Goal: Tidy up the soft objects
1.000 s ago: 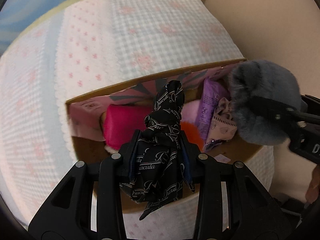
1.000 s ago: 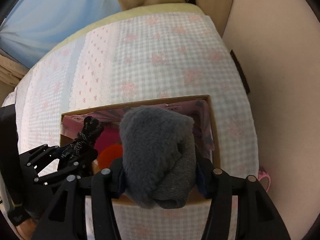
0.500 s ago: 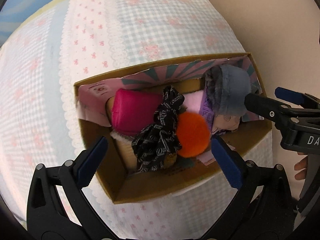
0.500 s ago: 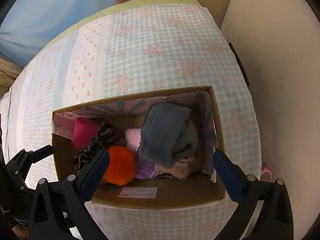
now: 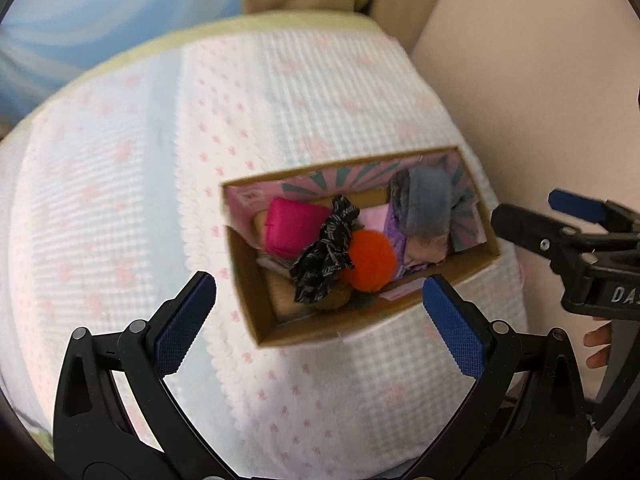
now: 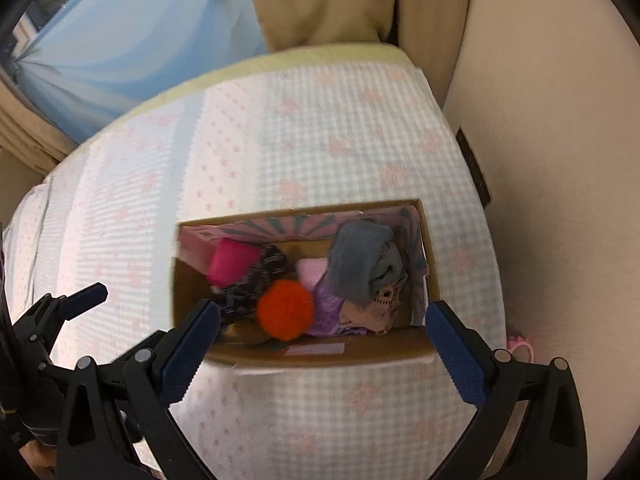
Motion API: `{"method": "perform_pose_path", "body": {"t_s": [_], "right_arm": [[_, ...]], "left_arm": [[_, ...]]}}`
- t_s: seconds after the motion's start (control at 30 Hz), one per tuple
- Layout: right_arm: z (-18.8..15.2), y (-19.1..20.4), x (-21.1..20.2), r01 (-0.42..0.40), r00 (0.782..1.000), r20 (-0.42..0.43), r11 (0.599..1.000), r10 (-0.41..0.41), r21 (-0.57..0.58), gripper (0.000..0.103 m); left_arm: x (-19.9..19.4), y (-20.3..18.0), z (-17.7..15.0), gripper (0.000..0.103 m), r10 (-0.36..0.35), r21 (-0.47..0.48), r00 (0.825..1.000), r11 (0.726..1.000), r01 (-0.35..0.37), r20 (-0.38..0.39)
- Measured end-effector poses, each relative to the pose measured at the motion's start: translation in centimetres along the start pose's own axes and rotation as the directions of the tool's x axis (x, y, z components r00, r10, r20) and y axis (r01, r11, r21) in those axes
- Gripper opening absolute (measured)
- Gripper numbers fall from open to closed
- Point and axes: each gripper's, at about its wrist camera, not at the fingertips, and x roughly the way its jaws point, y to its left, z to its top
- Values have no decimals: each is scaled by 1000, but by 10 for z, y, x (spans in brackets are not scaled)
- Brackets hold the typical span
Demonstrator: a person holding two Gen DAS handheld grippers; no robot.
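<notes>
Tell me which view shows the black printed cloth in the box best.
The left wrist view: the black printed cloth lies sharp and unobstructed between the pink pouch and orange pompom. In the right wrist view it is blurred, its near end hidden behind a gripper finger.

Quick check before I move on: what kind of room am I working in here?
Probably a bedroom: the cardboard box sits on a bed with a gingham floral quilt, blue curtain behind, against a beige wall.
</notes>
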Motion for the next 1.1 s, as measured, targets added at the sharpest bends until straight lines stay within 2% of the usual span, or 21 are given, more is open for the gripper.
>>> {"method": "perform_pose_path", "body": {"t_s": [0.1,0.2,0.3,0.43,0.63,0.77,0.9,1.1], "right_arm": [[-9,19,-37,-32,999,40,999,34,-35,102],[-21,37,-80,-27,993,115,998,33,-53,102],[-31,60,-120,-21,981,192,996,38,-89,102],[-45,87,-168,-21,959,279,992,55,-123,102],[-65,118,-214,9,927,373,988,49,-153,102],[-80,129,-228,13,909,415,989,51,-150,102],[-91,134,-236,19,891,452,990,47,-139,102],[-101,135,-240,31,882,469,991,35,-132,102]], "left_arm": [[-53,11,-13,103,1,-41,996,999,3,91],[-100,20,-25,103,38,-58,985,998,-28,171],[-153,36,-39,103,73,-82,962,995,-53,264],[-223,57,-63,103,150,-123,911,986,-110,384],[-298,76,-91,103,229,-153,835,973,-175,501],[-324,82,-106,103,253,-167,803,967,-192,539],[-332,81,-123,103,273,-174,785,962,-211,556],[-336,86,-135,103,270,-196,789,962,-192,552]]}}
